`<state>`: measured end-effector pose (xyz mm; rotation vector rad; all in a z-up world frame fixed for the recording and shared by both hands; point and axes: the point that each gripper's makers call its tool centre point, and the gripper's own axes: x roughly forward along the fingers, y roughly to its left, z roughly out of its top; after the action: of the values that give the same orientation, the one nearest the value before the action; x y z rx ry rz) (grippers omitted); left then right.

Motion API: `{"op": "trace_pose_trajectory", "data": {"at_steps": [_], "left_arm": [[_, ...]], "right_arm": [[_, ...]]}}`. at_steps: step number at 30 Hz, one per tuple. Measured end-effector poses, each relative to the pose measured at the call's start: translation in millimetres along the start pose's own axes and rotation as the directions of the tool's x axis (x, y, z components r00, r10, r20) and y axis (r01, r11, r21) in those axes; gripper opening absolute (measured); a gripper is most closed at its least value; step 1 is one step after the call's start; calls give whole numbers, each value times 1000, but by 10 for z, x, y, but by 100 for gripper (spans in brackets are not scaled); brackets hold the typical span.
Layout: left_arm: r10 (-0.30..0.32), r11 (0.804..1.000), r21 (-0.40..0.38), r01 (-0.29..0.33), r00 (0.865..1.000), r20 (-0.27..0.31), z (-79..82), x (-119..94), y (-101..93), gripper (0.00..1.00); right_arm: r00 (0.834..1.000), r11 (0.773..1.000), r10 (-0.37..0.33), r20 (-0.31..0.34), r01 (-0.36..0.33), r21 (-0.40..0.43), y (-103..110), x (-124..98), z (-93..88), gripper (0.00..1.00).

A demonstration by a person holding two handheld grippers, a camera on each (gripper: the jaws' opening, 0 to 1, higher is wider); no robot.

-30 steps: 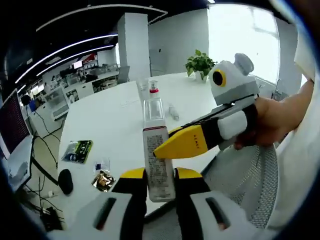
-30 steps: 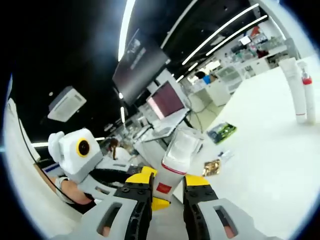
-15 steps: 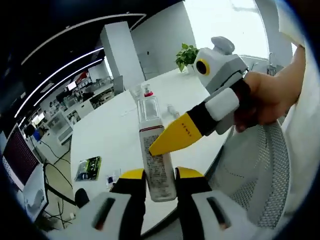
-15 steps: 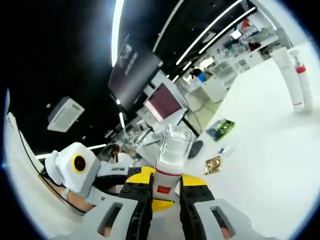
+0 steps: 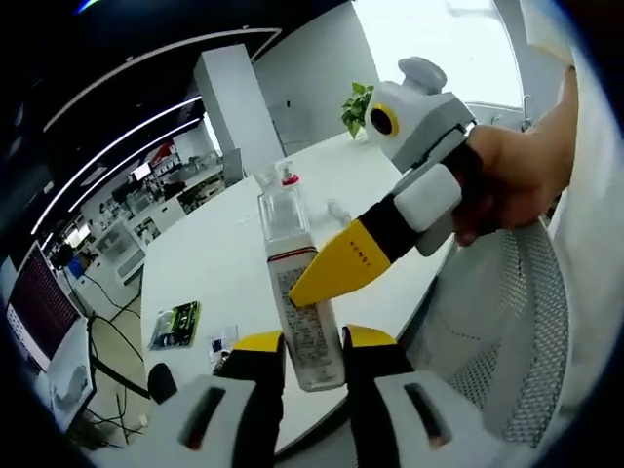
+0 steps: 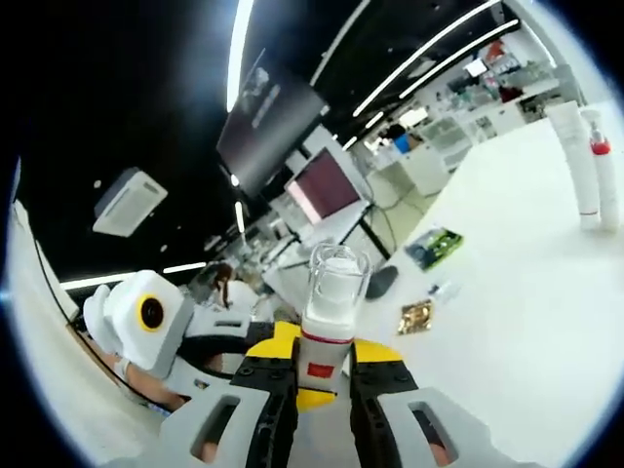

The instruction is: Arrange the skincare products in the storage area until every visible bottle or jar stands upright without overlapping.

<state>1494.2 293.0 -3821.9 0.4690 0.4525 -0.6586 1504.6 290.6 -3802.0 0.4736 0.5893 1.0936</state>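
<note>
In the left gripper view, the left gripper (image 5: pixel 301 343) has its two yellow-tipped fingers (image 5: pixel 255 343) pressed tight on the bottom of a clear bottle (image 5: pixel 292 292). The bottle sticks straight out from the fingers. It has a white label with small print and a clear cap at the far end. The right gripper (image 5: pixel 314 289) comes in from the right, and its yellow tip touches the label a little way past the left fingers. A hand (image 5: pixel 507 180) holds that gripper. Past the bottle's far end lies the white table (image 5: pixel 214 253). A small pump bottle with a red collar (image 5: pixel 289 176) stands there, with a potted plant (image 5: pixel 355 101) farther off. To the left of the fingers, a green packet (image 5: pixel 175 324) lies near the table's edge.

In the right gripper view, the right gripper (image 6: pixel 317 367) squeezes the same bottle (image 6: pixel 330 312) between its fingers (image 6: pixel 375 353). The clear cap points away from them. The left gripper (image 6: pixel 195 336) shows just to the left of the fingers. Far to the right, a white tube (image 6: pixel 575 164) and the pump bottle (image 6: pixel 603 168) stand side by side on the table (image 6: pixel 526 283). The green packet (image 6: pixel 434 248) and a small gold packet (image 6: pixel 415 317) lie nearer.
</note>
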Motion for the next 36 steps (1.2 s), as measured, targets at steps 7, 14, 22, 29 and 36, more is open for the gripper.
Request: {"op": "trace_pose_trajectory", "data": {"at_steps": [7, 14, 22, 29, 36], "left_arm": [[22, 1000, -16, -22, 1000, 1, -43, 4, -8, 22], [61, 997, -48, -60, 998, 14, -66, -10, 45, 25], [89, 995, -54, -87, 995, 40, -37, 6, 128, 26], [104, 991, -88, -99, 993, 54, -47, 6, 147, 28], [85, 986, -148, -78, 996, 42, -98, 28, 134, 33]], "right_arm": [[999, 1000, 12, -41, -12, -10, -6, 12, -57, 13], [997, 999, 25, -73, -27, -26, -2, 18, -74, 13], [996, 999, 24, -84, -27, -38, -85, 59, -21, 13], [996, 999, 18, -90, -23, -45, -125, 58, -29, 13], [998, 999, -17, -63, 15, -32, -211, -47, -34, 13]]}}
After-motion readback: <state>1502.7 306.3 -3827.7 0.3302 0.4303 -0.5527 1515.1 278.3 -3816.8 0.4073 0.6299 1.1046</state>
